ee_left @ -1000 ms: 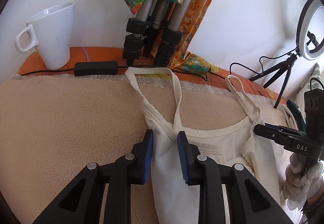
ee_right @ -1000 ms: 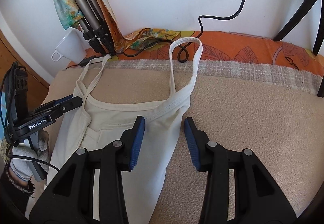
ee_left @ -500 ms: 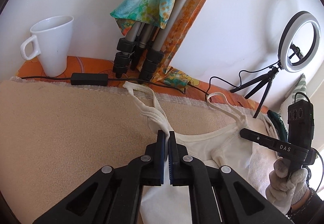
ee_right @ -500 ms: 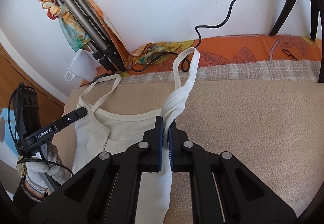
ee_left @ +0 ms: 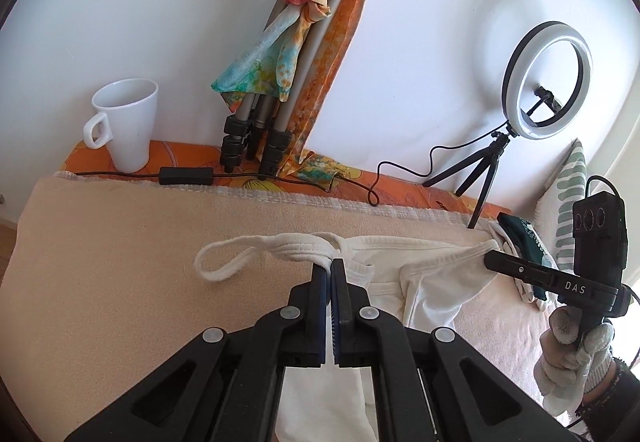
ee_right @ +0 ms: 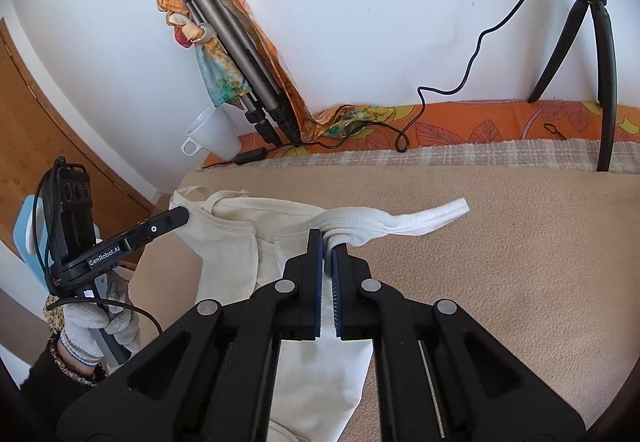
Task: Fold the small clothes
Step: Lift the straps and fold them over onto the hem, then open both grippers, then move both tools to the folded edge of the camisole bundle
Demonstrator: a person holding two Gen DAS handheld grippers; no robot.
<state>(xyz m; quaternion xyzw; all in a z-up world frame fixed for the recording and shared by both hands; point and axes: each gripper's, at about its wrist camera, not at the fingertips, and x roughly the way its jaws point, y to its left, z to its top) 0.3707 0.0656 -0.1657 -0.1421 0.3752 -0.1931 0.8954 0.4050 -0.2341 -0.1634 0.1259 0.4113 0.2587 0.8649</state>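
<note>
Camisole (ee_left: pixel 436 282), a small cream top with thin straps, lies across the middle of both frames on a beige blanket (ee_left: pixel 120 282), its top edge stretched between the two tools and its body falling toward the bottom of each frame. Largest in the scene is that blanket, laid over an orange patterned cover (ee_right: pixel 480 126) at the foot of a white wall; whether a bed or a worktop lies beneath cannot be told.

The long axis that matters runs side to side: the neckline spans from the left hand-held gripper (ee_left: pixel 333 264) to the right hand-held gripper (ee_right: pixel 327 236). Each one pinches a shoulder corner where a strap meets the body, jaws closed on cloth. In the left wrist view the free strap loop (ee_left: pixel 224 262) trails toward the left of the frame; in the right wrist view the other strap (ee_right: pixel 432 218) trails right. Neither hand is nearer; each holds its own corner, directly ahead of its fingers.

Both tools tilt downward and forward, side by side. The other tool shows at the lower right edge of the left view and the lower left of the right view, each in a gloved hand (ee_right: pixel 92 322).

Against the wall stand a folded tripod (ee_left: pixel 276 82) draped in a scarf, a ring light (ee_left: pixel 544 82) and a white mug (ee_left: pixel 124 122), well apart from the garment.

My guess is the fold will carry the top edge toward the hem.
</note>
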